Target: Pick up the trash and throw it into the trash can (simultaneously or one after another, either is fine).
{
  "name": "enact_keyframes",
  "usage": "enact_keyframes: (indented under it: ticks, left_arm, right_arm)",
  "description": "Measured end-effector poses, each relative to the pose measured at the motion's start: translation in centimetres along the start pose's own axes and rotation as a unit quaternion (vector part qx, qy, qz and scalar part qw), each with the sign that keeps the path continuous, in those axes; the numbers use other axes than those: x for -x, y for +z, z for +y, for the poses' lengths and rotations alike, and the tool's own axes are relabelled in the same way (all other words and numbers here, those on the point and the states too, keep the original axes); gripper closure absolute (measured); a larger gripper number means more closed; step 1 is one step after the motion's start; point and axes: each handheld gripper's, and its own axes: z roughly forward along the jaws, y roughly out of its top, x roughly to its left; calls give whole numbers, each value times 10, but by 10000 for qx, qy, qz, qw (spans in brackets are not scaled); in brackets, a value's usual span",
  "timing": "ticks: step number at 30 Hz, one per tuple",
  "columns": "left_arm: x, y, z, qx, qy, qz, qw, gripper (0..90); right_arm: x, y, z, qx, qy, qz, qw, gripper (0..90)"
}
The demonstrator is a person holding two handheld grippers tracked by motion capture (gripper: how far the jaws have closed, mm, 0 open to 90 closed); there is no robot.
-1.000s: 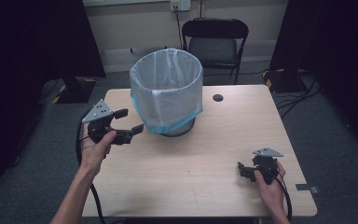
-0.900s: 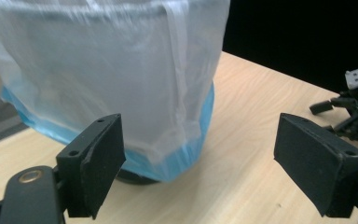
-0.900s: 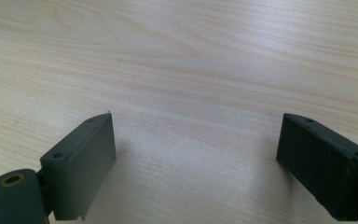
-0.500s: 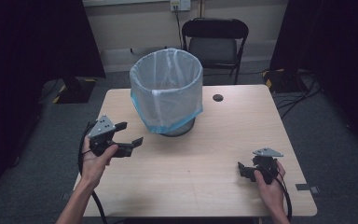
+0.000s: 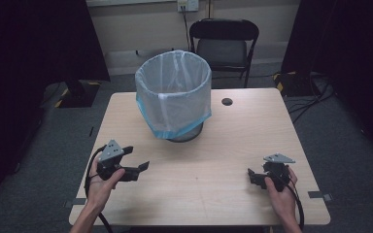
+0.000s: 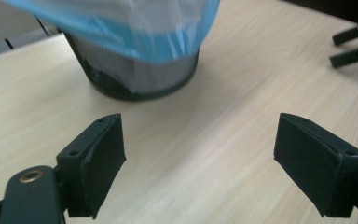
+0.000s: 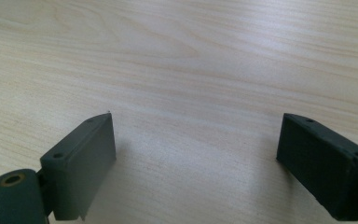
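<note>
A black mesh waste bin [image 5: 184, 132] lined with a translucent blue bag [image 5: 172, 92] stands at the table's middle back. My left gripper [image 5: 137, 158] is held low over the front left of the table, open and empty, pointing right, well short of the bin. In the left gripper view its jaws [image 6: 198, 154] stand wide apart, with the bin's mesh base [image 6: 135, 77] ahead. My right gripper [image 5: 252, 177] rests near the front right, open with nothing between its jaws [image 7: 196, 158], only bare wood.
The wooden table [image 5: 213, 184] has a round cable hole [image 5: 227, 102] at the back right. A black folding chair [image 5: 226, 46] stands behind the table. Cables trail from both grippers off the front edge. The right gripper [image 6: 354, 44] appears far off in the left gripper view.
My left gripper has drawn back from beside the bin toward the front left edge of the table. The right gripper has stayed put.
</note>
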Motion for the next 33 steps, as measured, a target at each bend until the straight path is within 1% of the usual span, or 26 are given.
enact_keyframes:
  ticks: [1,3,5,7,9,11,14,17,18,19,21,22,23,24,28,29,31,32,33]
  left_arm:
    - [0,0,0,0,0,0,10000,159]
    - [0,1,-8,-47,-70,16,10000,160]
    - [0,4,-16,-144,-110,29,9998,160]
    - [1,6,-25,-155,-202,24,9997,160]
    - [0,8,-34,-279,-189,25,9994,162]
    - [0,9,-42,-335,-298,34,9990,162]
    - [-1,10,-52,-451,-321,68,9984,162]
    - [-1,12,-63,-603,-371,95,9974,162]
    - [-2,12,-66,-634,-415,78,9971,163]
    - [-2,13,-68,-671,-382,95,9970,163]
    - [-4,14,-76,-734,-457,123,9962,163]
    - [-5,15,-79,-774,-536,110,9955,163]
    - [-6,16,-83,-806,-579,147,9950,163]
    - [-6,16,-85,-847,-595,149,9945,163]
    - [-9,19,-90,-993,-610,261,9928,160]
    - [-9,20,-91,-1034,-588,282,9925,161]
    - [-9,23,-95,-1080,-632,321,9916,160]
    - [-8,23,-96,-1059,-578,367,9920,157]
    - [-7,23,-96,-1091,-494,395,9920,158]
  right_arm:
    - [0,0,0,0,0,0,10000,106]
    - [0,0,0,-2,4,2,10000,106]
    - [0,0,0,-1,1,1,10000,106]
    - [0,0,0,-2,2,2,10000,106]
    - [0,0,0,0,1,-1,10000,106]
    - [0,0,0,0,1,1,10000,106]
    - [0,0,0,-2,3,2,10000,106]
    - [0,0,0,0,1,2,10000,106]
    - [0,0,0,-3,3,2,10000,106]
    - [0,0,0,0,1,1,10000,106]
    - [0,0,0,-2,3,2,10000,106]
    - [0,0,0,0,1,0,10000,106]
    - [0,0,0,-1,2,0,10000,107]
    - [0,0,0,-1,2,1,10000,106]
    - [0,0,0,0,2,1,10000,106]
    - [0,0,0,0,1,1,10000,107]
    - [0,0,0,0,1,0,10000,106]
    - [0,0,0,-2,4,2,10000,106]
    - [0,0,0,-3,3,2,10000,106]
